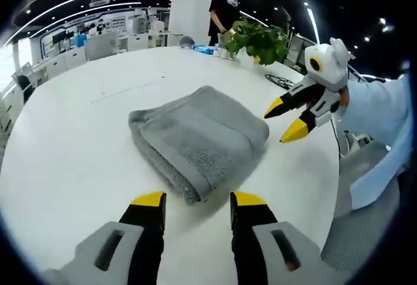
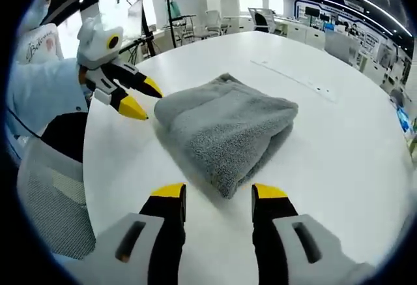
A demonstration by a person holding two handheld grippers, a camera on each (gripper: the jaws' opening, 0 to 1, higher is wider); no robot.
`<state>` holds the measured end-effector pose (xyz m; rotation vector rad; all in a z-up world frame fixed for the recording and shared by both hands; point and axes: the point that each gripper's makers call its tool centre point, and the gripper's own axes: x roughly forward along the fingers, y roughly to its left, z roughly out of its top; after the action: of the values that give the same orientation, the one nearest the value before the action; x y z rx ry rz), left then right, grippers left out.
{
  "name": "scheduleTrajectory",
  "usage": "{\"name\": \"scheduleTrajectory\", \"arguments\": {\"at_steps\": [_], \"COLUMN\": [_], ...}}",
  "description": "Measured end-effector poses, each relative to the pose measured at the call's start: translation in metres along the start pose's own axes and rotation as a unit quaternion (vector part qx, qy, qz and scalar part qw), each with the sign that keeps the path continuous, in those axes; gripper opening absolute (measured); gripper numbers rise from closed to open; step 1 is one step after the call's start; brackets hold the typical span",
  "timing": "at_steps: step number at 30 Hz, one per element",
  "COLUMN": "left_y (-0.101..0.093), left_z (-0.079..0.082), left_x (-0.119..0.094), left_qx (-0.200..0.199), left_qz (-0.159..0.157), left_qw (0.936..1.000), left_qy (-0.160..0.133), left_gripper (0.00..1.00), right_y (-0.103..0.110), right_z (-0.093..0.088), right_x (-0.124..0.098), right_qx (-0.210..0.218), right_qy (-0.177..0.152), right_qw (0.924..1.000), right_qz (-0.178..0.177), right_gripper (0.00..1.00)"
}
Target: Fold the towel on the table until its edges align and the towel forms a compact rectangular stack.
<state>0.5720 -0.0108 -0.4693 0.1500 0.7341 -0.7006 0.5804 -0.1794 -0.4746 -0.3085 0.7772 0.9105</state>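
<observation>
A grey towel (image 1: 199, 138) lies folded into a thick rectangular stack on the white table (image 1: 78, 148). My left gripper (image 1: 195, 201) is open just short of the towel's near corner, holding nothing. My right gripper (image 1: 287, 123) hovers open beside the towel's right edge, a sleeve behind it. In the right gripper view the same towel (image 2: 225, 125) lies ahead of my right gripper (image 2: 220, 194), whose yellow-tipped jaws stand apart near a folded corner. The left gripper (image 2: 138, 98) reaches in from the left, open, close to the towel's far-left edge.
A potted green plant (image 1: 260, 40) and small items stand at the table's far side, where a person (image 1: 225, 11) stands. A grey mesh chair (image 2: 55, 200) sits by the table edge. Desks and office chairs fill the room behind.
</observation>
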Motion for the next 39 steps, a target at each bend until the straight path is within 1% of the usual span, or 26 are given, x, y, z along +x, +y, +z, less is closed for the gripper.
{"name": "scheduleTrajectory", "arguments": {"at_steps": [1,3,7,10,12,17,20,23,25,27,29,31,34,37,39], "left_y": [0.001,-0.005,-0.003,-0.003,0.0,0.002,-0.002,-0.006,-0.003,-0.008,-0.008,-0.012,-0.013,-0.016,-0.016], "left_z": [0.0,-0.003,-0.004,-0.003,-0.005,-0.006,-0.005,-0.003,-0.003,0.0,0.002,0.005,0.009,0.013,0.013], "left_x": [-0.001,-0.004,-0.01,-0.015,-0.019,-0.029,-0.037,-0.046,-0.052,-0.058,-0.064,-0.07,-0.08,-0.088,-0.091], "left_qx": [0.0,0.004,0.011,0.019,0.03,0.028,0.026,0.027,0.027,0.027,0.028,0.029,0.031,0.029,0.03], "left_qz": [0.0,0.006,0.016,0.019,0.027,0.035,0.04,0.042,0.046,0.048,0.052,0.053,0.06,0.063,0.065], "left_qw": [1.0,1.0,0.9997,0.9993,0.9986,0.9977,0.9971,0.9963,0.9955,0.9948,0.9937,0.9928,0.9909,0.9895,0.9888], "left_qy": [0.0,-0.003,-0.016,-0.028,-0.034,-0.051,-0.06,-0.07,-0.078,-0.086,-0.096,-0.104,-0.116,-0.127,-0.131], "left_gripper": [0.43,0.43,0.48,0.48,0.48,0.51,0.52,0.55,0.57,0.58,0.58,0.59,0.59,0.6,0.6], "right_y": [0.0,0.004,0.006,0.011,0.011,0.015,0.017,0.02,0.021,0.024,0.027,0.028,0.036,0.041,0.043], "right_z": [0.0,-0.001,-0.001,-0.004,-0.005,-0.003,-0.003,-0.002,-0.002,0.0,0.001,0.002,0.003,-0.001,-0.003], "right_x": [-0.001,-0.003,-0.005,-0.007,-0.007,-0.017,-0.02,-0.03,-0.035,-0.041,-0.048,-0.055,-0.068,-0.075,-0.079], "right_qx": [0.001,0.0,0.001,-0.002,-0.01,-0.007,-0.002,-0.004,-0.005,-0.008,-0.011,-0.012,-0.015,-0.019,-0.019], "right_qy": [-0.001,-0.007,-0.018,-0.023,-0.023,-0.051,-0.061,-0.07,-0.073,-0.082,-0.088,-0.095,-0.104,-0.111,-0.114], "right_qw": [1.0,1.0,0.9998,0.9997,0.9996,0.9986,0.998,0.9974,0.9972,0.9964,0.9959,0.9952,0.9942,0.9934,0.9931], "right_qz": [0.0,-0.002,-0.006,-0.005,-0.008,-0.015,-0.015,-0.017,-0.018,-0.019,-0.019,-0.02,-0.02,-0.023,-0.022], "right_gripper": [0.45,0.47,0.52,0.54,0.55,0.62,0.65,0.67,0.68,0.7,0.7,0.71,0.72,0.73,0.72]}}
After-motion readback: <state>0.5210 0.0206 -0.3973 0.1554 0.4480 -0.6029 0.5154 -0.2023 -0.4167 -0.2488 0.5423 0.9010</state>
